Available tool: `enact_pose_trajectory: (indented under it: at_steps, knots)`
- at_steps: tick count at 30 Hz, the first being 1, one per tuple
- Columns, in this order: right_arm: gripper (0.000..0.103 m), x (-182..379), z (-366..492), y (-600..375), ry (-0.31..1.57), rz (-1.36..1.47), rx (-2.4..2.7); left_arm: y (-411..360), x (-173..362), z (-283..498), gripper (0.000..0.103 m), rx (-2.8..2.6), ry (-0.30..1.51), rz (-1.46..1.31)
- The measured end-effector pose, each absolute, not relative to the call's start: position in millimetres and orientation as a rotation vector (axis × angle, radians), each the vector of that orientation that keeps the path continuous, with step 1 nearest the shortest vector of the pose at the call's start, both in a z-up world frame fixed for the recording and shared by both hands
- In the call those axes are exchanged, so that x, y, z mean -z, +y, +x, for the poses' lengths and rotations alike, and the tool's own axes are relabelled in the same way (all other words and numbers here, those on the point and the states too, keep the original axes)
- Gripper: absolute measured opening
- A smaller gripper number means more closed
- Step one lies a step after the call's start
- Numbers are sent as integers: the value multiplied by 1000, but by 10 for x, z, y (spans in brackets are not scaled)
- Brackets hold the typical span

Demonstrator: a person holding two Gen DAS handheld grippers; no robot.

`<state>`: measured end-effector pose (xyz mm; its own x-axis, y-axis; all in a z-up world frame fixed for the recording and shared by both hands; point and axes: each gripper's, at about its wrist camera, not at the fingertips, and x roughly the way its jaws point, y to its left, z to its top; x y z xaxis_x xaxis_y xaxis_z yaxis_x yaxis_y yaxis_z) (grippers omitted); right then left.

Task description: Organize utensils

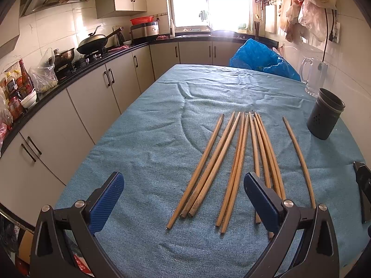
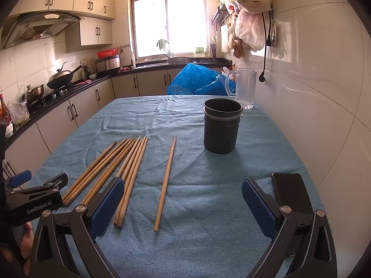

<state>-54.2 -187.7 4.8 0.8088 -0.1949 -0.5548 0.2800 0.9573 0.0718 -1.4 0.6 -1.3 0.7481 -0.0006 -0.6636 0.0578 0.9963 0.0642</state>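
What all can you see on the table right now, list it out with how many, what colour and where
Chopsticks: about ten, tan wood, flat in a loose bundle at the table's middle.
Single chopstick: one, tan wood, lying apart between the bundle and the holder.
Utensil holder: one, dark grey with holes, upright, nothing showing above its rim, far right of the chopsticks.
Clear pitcher: one, transparent, behind the holder by the wall.
Blue plastic bag: one, blue, at the table's far end.
Phone: one, black, flat on the near right edge.
Tablecloth: one, blue-green, covering the table.
Left gripper: jaws open, blue pads, above the bundle's near ends.
Right gripper: jaws open, holding nothing.
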Motion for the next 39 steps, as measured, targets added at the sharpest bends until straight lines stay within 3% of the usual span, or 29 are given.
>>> enact_pose_trajectory:
  at_steps: [30, 33, 37, 39]
  knots:
    - [103, -209, -353, -2077, 645, 199, 208, 62, -77, -13, 103, 32, 749, 103]
    - [95, -279, -244, -2141, 670, 209, 185, 124, -86, 106, 103, 49, 792, 115]
    - [65, -278, 46, -2211, 784, 236, 120, 206, -89, 339, 103, 116, 850, 109]
    - [56, -250, 193, -2233, 841, 257, 86, 253, -80, 466, 103, 160, 878, 85]
